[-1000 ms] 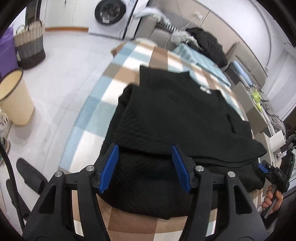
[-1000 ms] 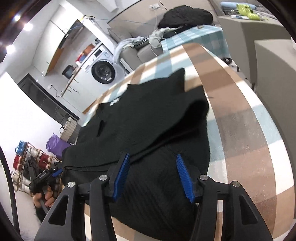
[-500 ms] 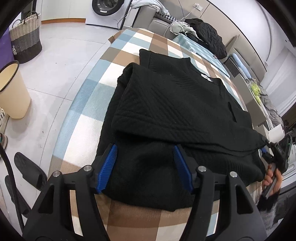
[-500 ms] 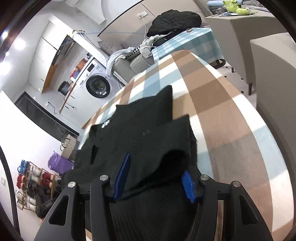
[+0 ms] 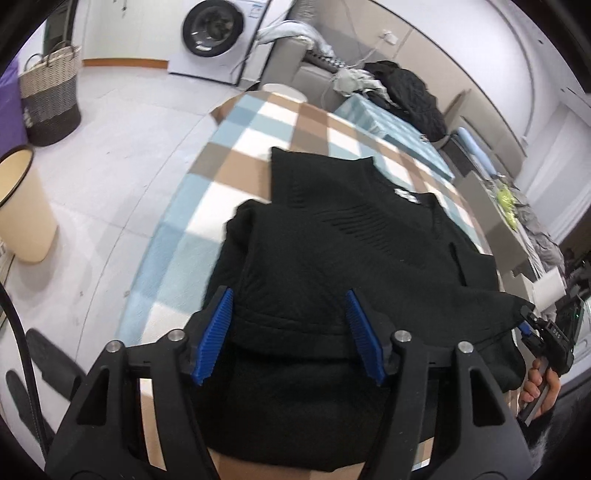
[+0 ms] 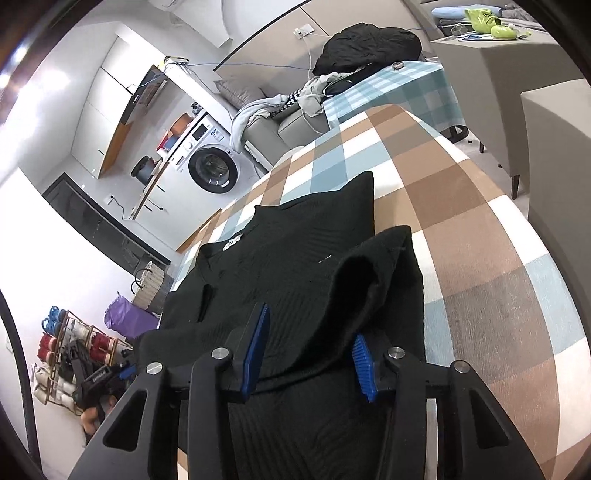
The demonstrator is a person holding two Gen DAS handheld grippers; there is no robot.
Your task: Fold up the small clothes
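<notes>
A black knit sweater [image 5: 332, 240] lies on the checked table [image 5: 258, 122], its lower part folded up over the body. My left gripper [image 5: 290, 328] straddles the near edge of that folded layer, jaws apart and closing, and cloth spreads past both pads. My right gripper [image 6: 308, 347] stands over the other end of the same edge on the sweater [image 6: 295, 266], also closing. The layer humps up between its pads and partly covers the right one. In the left wrist view the layer's corner reaches the right gripper [image 5: 532, 325], held by a hand [image 5: 543, 384].
On the floor at left stand a beige bin [image 5: 22, 206], a woven basket [image 5: 51, 99] and dark slippers [image 5: 48, 354]. A washing machine [image 5: 214, 33] and a second table with piled clothes [image 5: 406, 96] are behind. Grey furniture [image 6: 554, 166] stands right of the table [image 6: 461, 221].
Both pairs of jaws have narrowed a little around the folded edge. In the right wrist view the layer has bunched up higher between the pads. The sweater keeps its place on the table.
</notes>
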